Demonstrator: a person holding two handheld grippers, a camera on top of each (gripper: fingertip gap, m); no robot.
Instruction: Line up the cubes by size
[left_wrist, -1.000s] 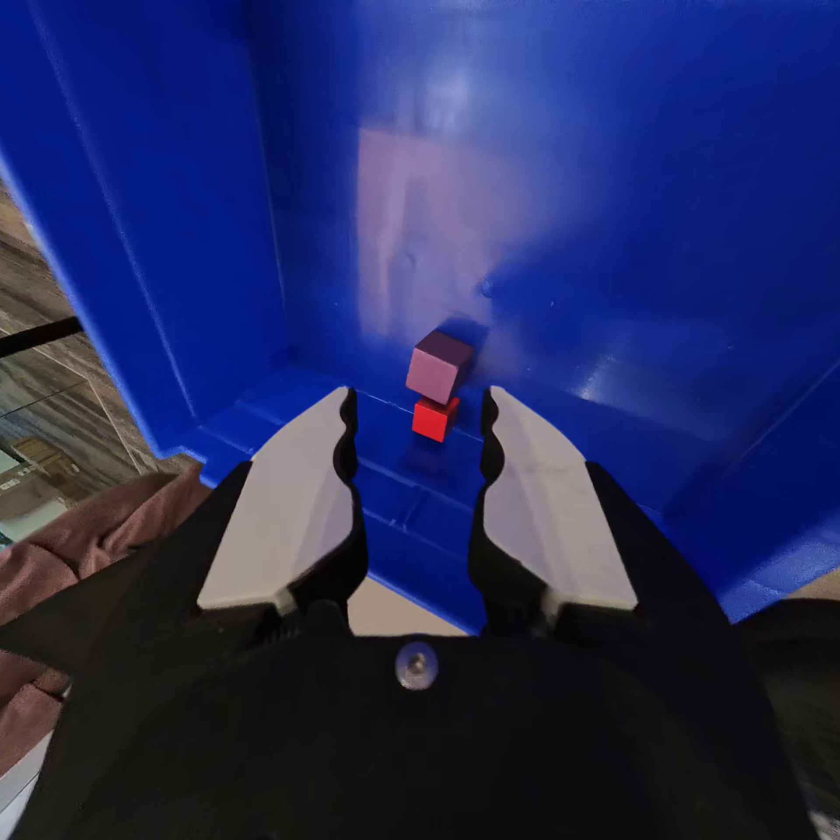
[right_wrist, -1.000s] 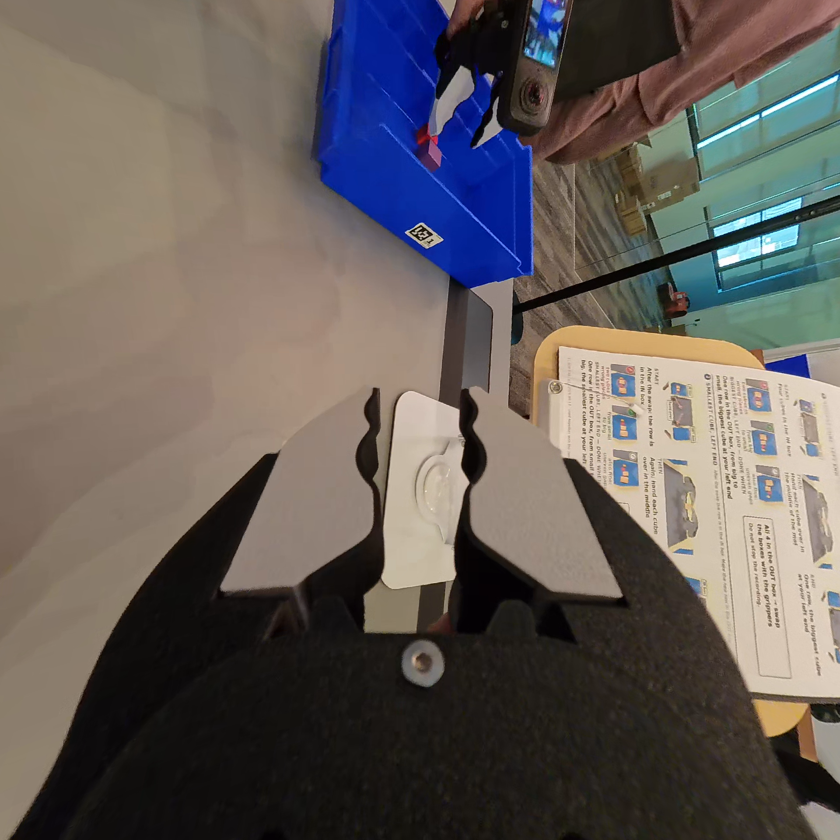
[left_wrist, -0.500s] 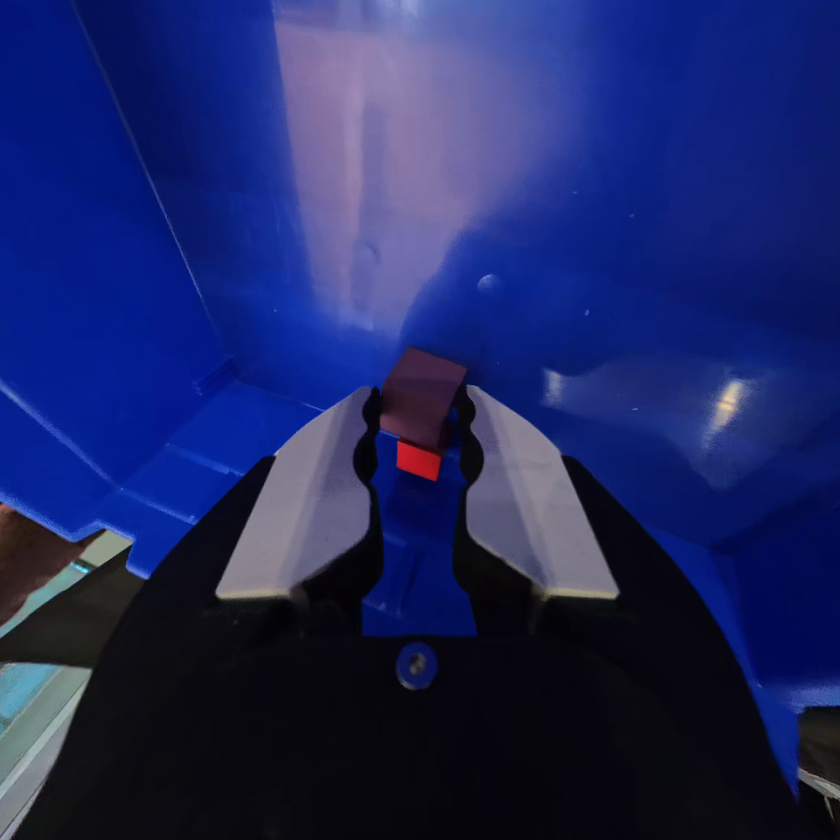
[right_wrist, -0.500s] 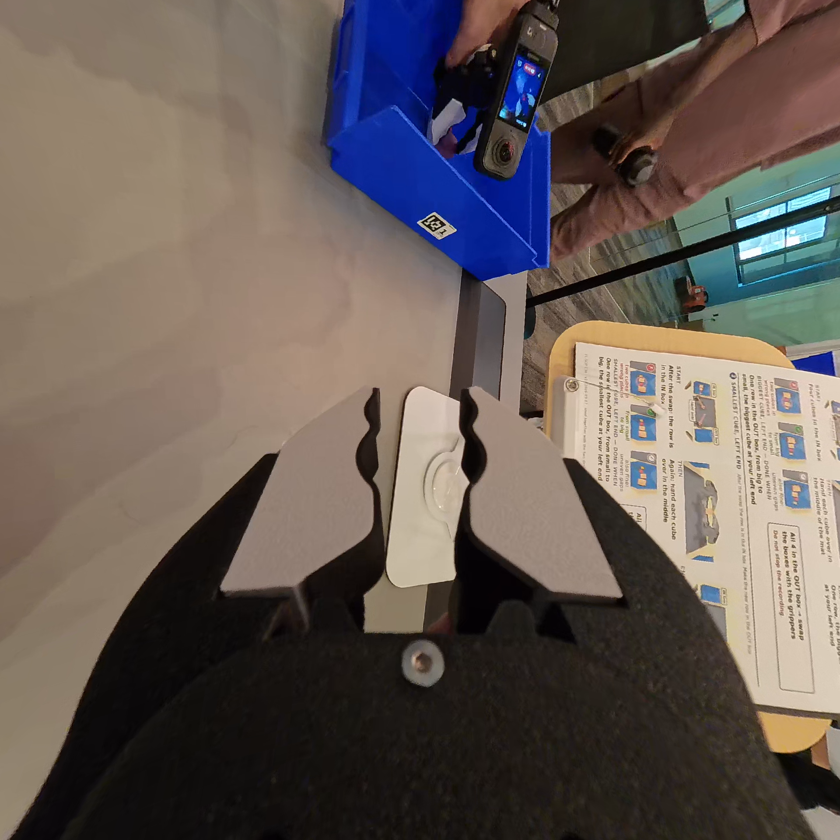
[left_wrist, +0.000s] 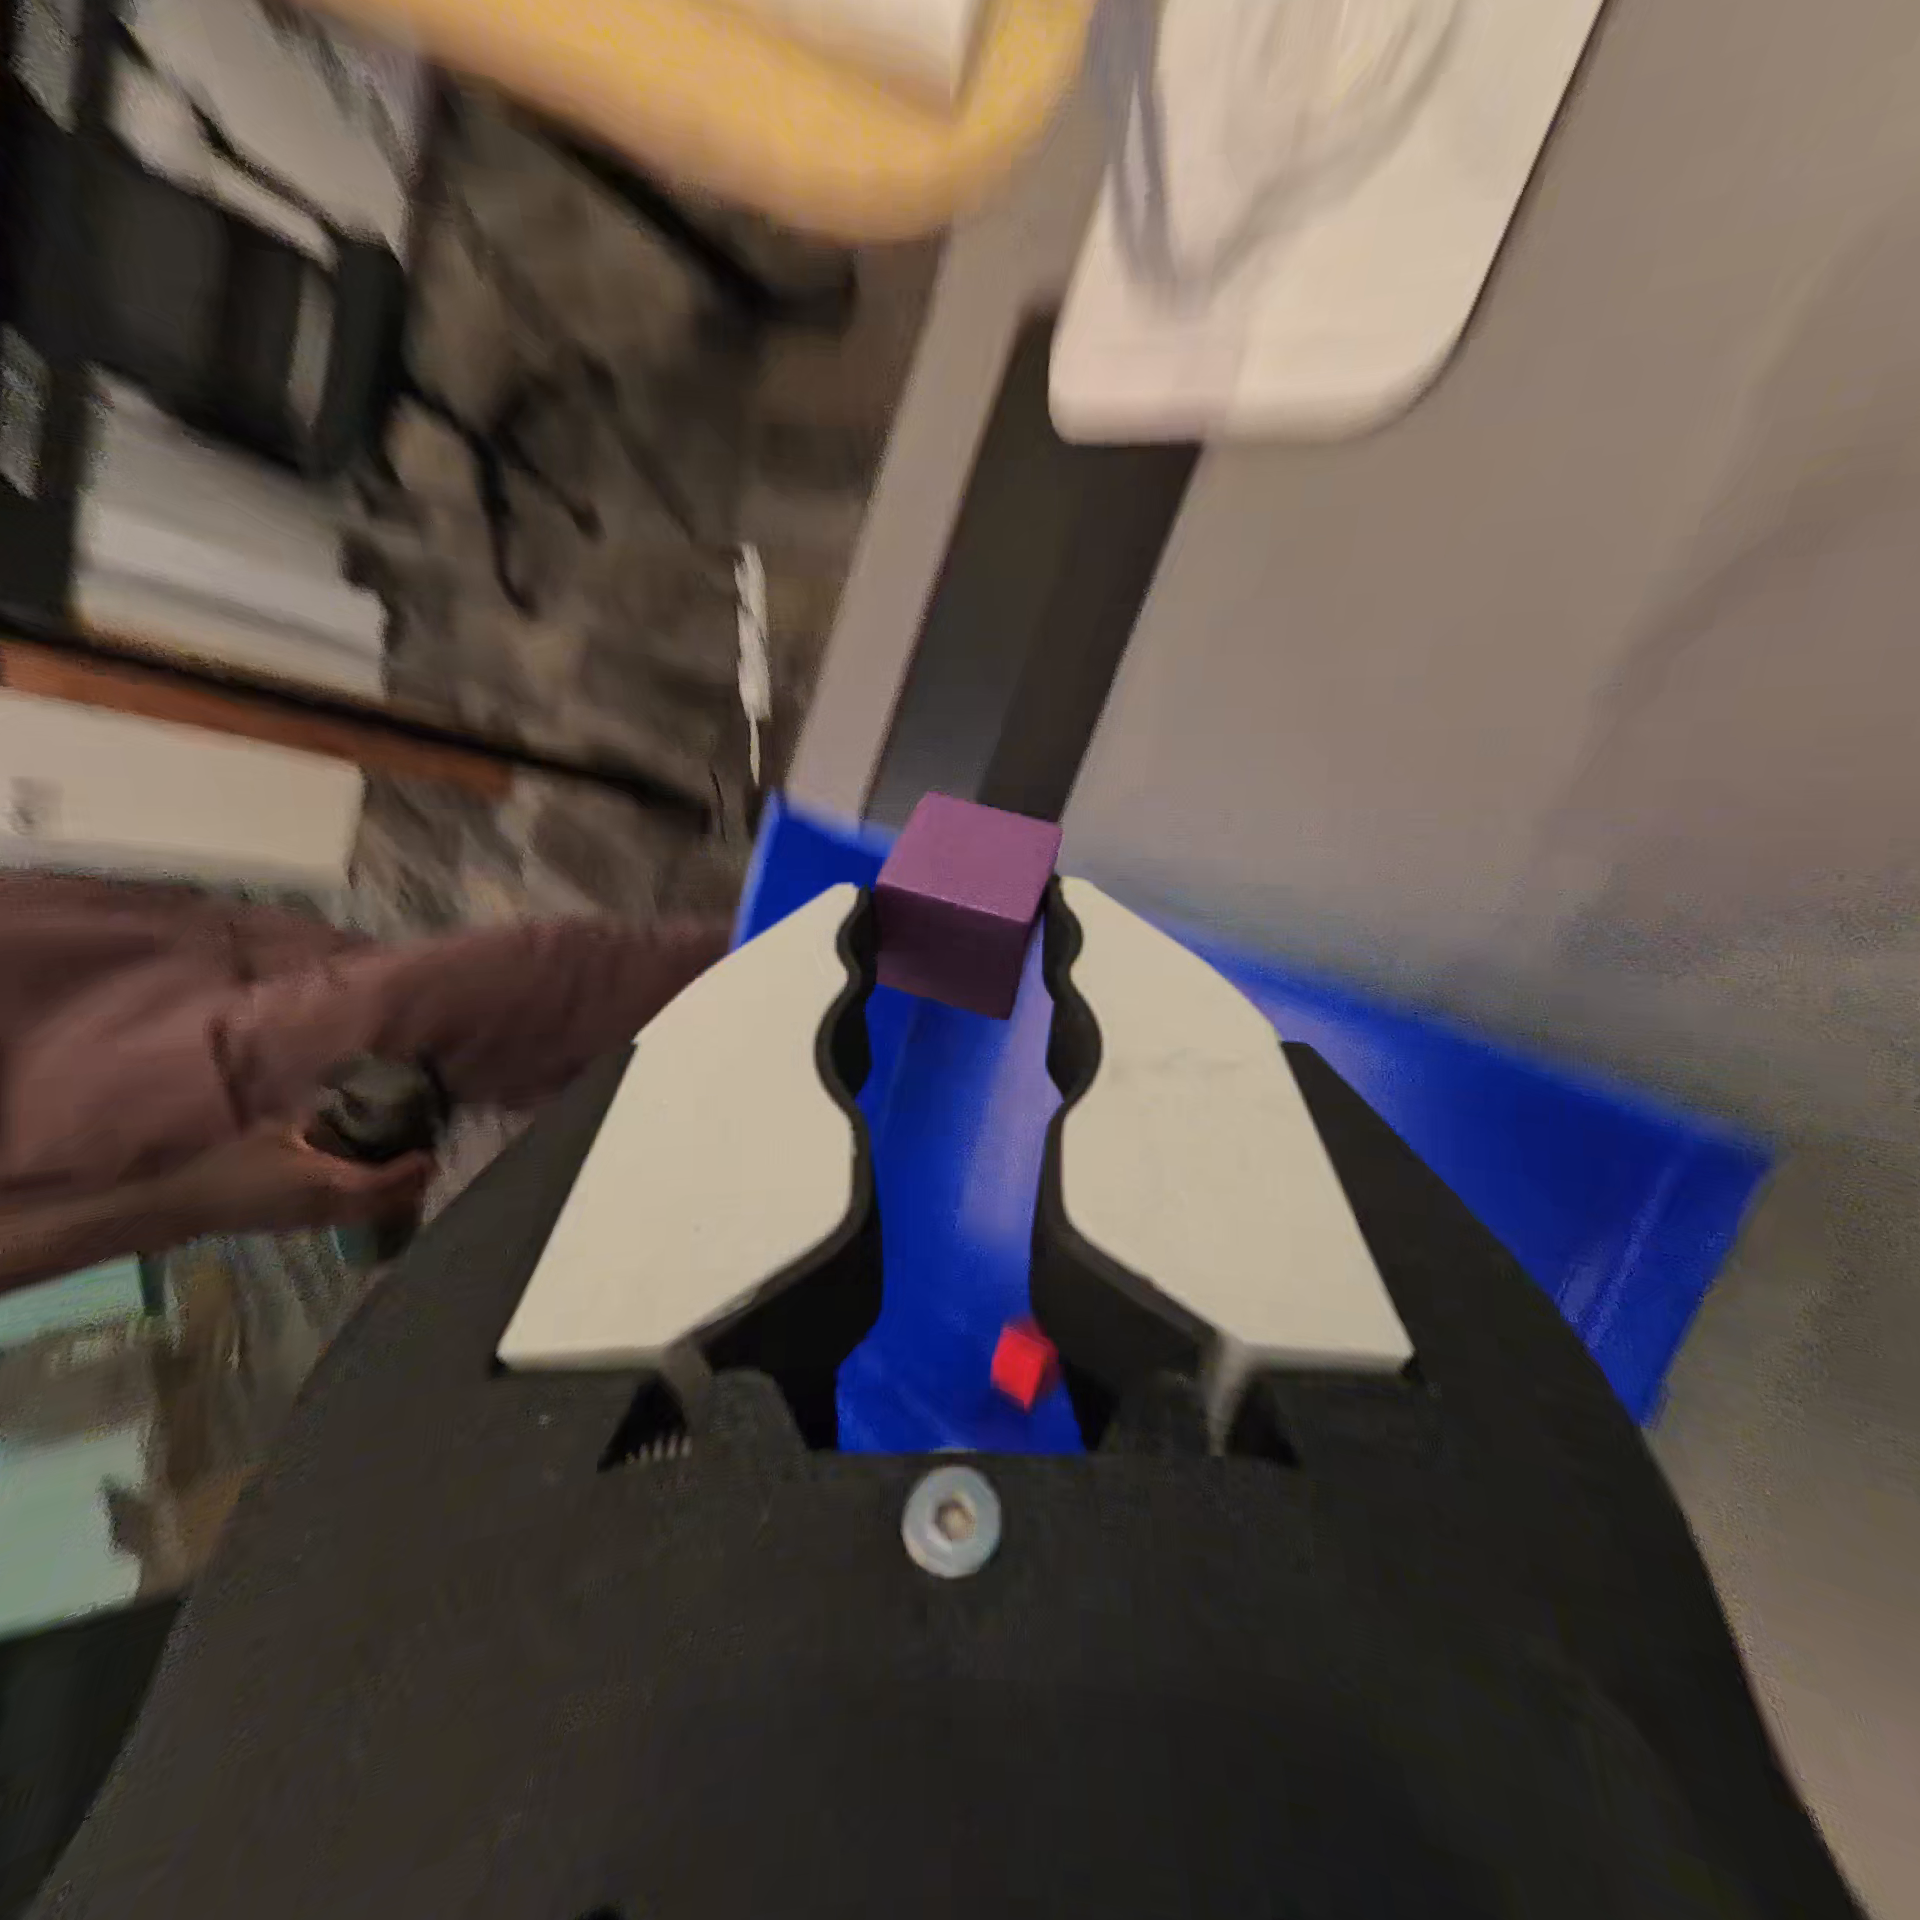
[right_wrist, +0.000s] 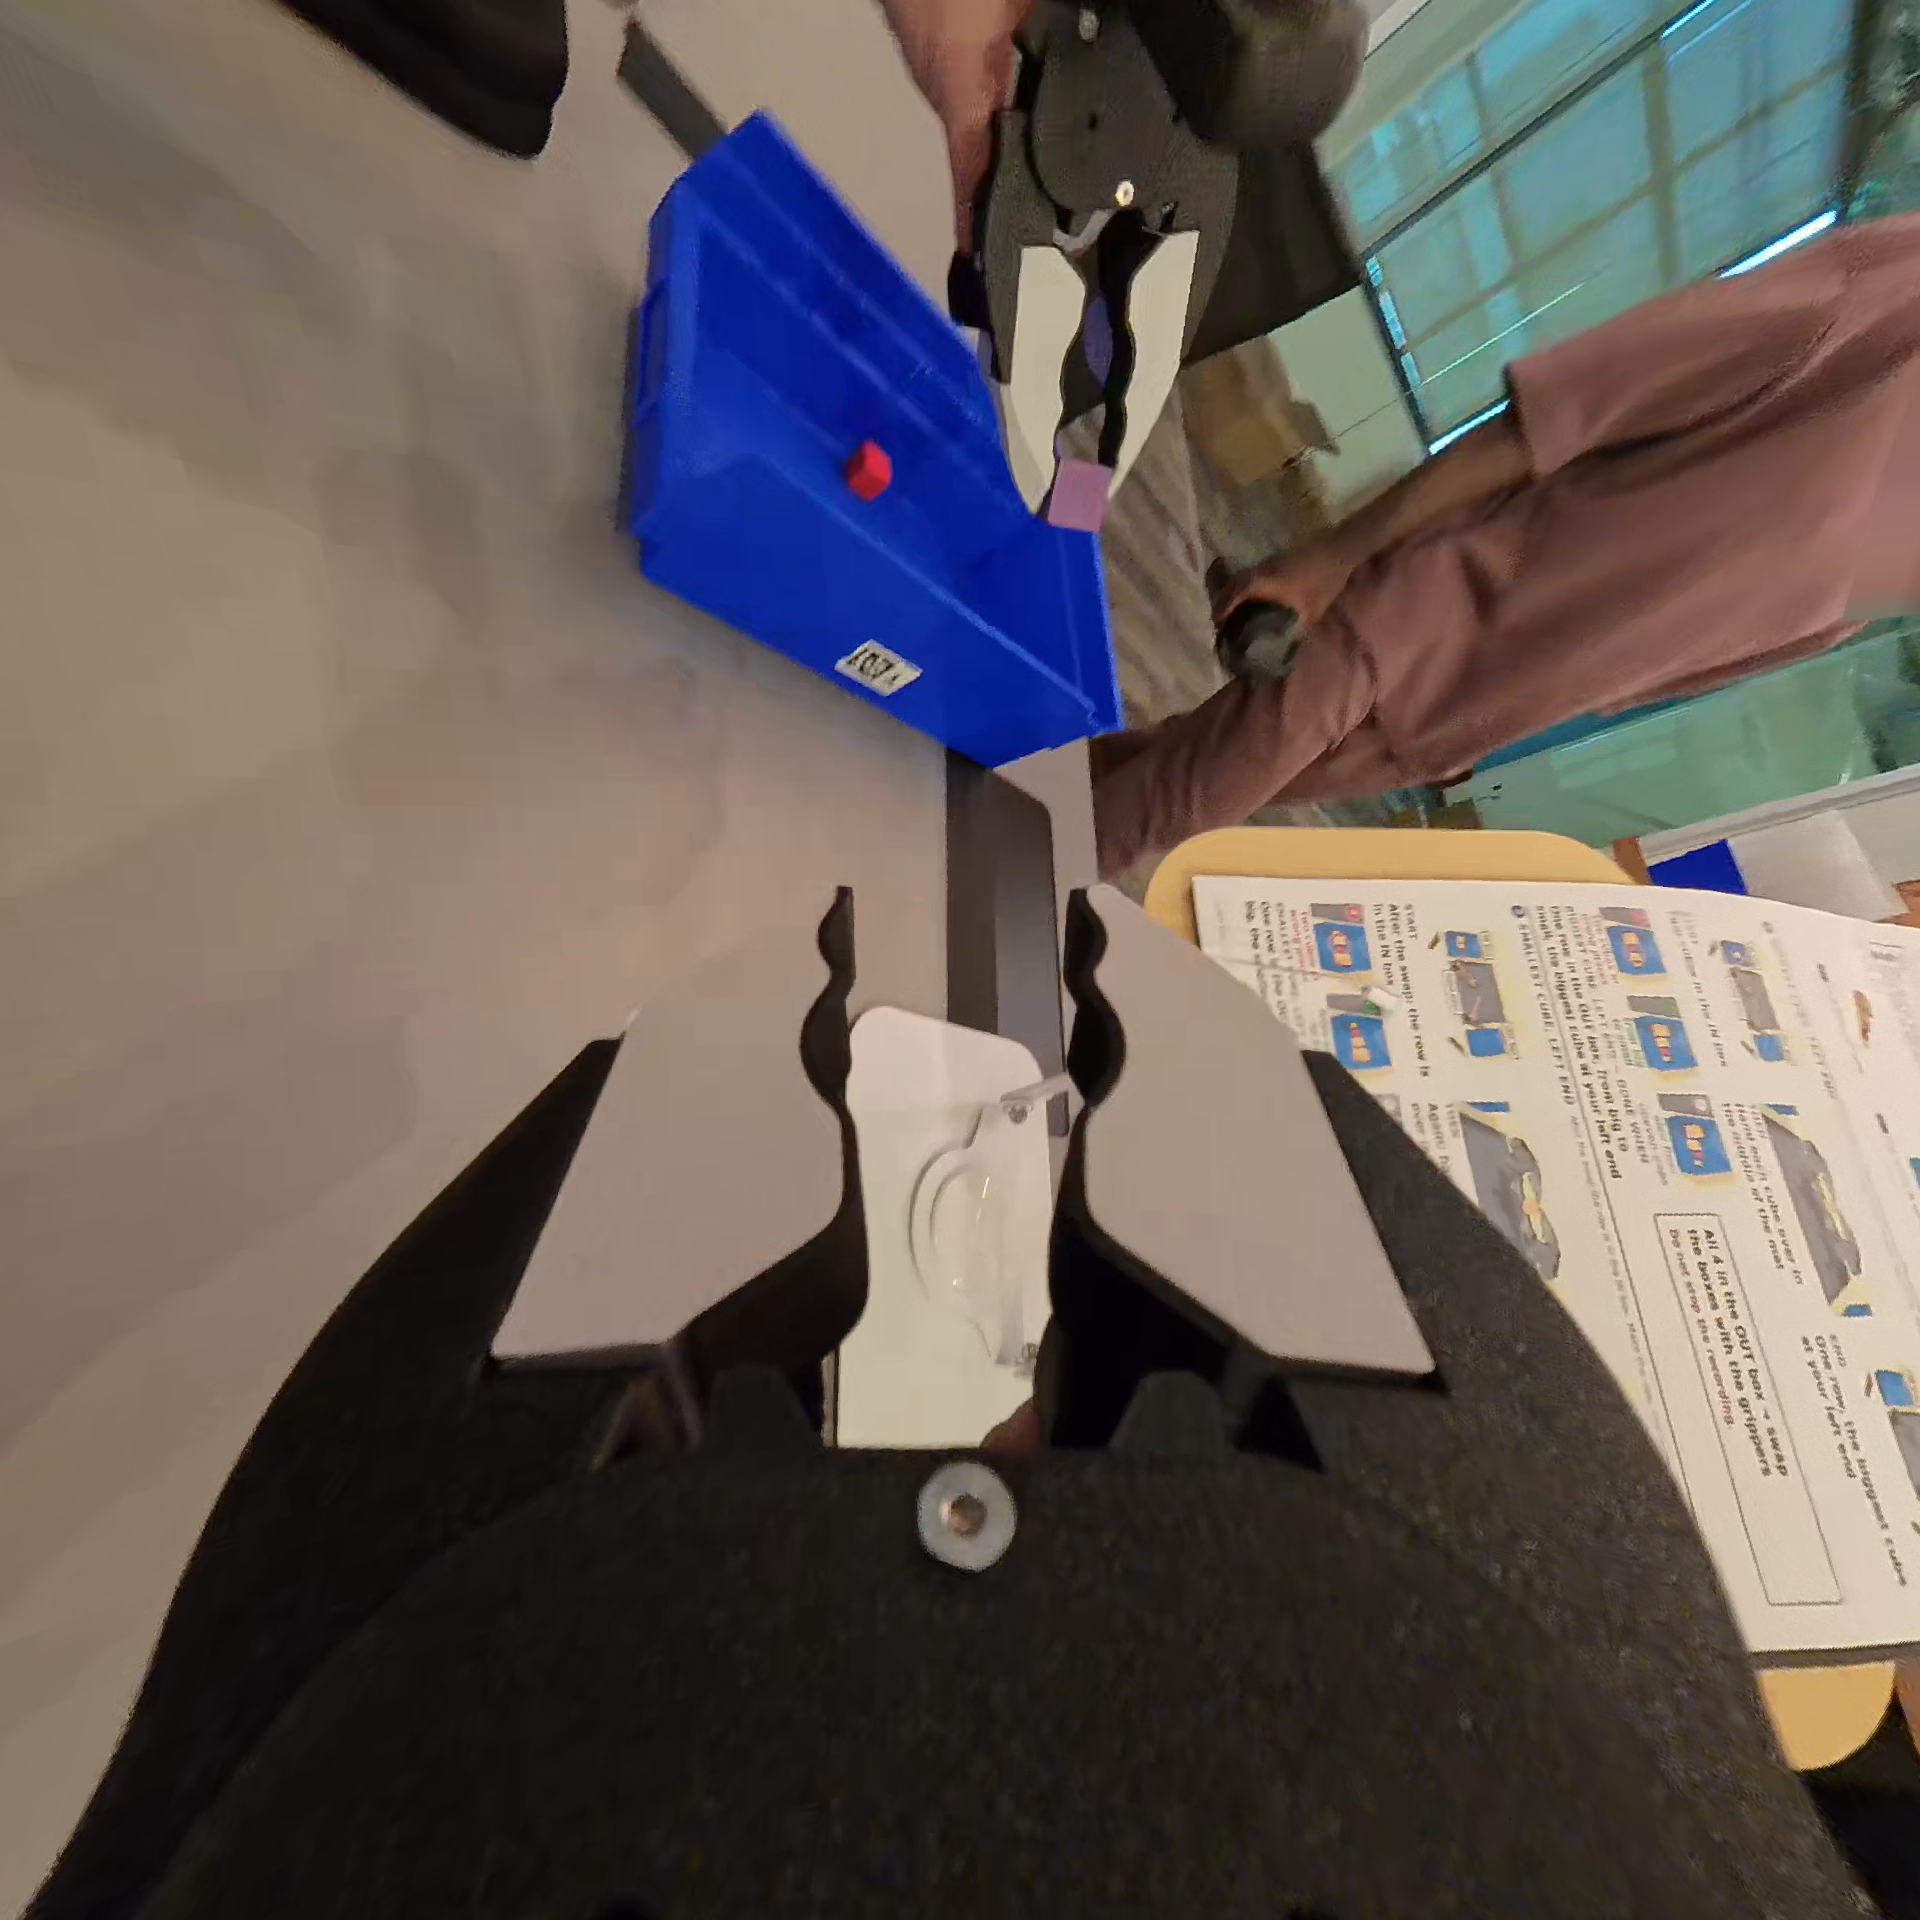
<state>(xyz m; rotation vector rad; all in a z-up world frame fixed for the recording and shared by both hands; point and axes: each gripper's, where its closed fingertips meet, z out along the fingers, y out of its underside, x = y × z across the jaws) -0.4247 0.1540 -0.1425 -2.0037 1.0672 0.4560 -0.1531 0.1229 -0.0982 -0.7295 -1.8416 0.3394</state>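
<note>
While the purple cube (left_wrist: 961, 914) sits pinched at the very tips of the left gripper (left_wrist: 956, 935), both pads pressing its sides, it hangs above the blue bin (left_wrist: 1455, 1122), clear of the floor of it. A smaller red cube (left_wrist: 1021, 1374) lies inside the bin, well below and apart from the purple one.

From the right wrist view the same grasp shows from the outside: left gripper (right_wrist: 1081, 488) pointing down over the bin's near corner, purple cube (right_wrist: 1075, 497) at its tips, red cube (right_wrist: 868, 470) on the bin floor (right_wrist: 790, 416). That view also shows a small white label (right_wrist: 878, 665) on the bin's outer wall (not seen from the left cam). The right gripper (right_wrist: 956, 935) has its jaws apart w/ nothing between them, over a white plate (right_wrist: 935, 1195) w/ a clear plastic part on it.

The bin rests on a grey table (right_wrist: 312, 727). Beside the table is a tan board (right_wrist: 1351, 862) carrying a printed instruction sheet (right_wrist: 1610, 1195). A person's mauve sleeve (right_wrist: 1558, 571) and glass partitions (right_wrist: 1610, 208) fill the bkgd; left view is motion-blurred.
</note>
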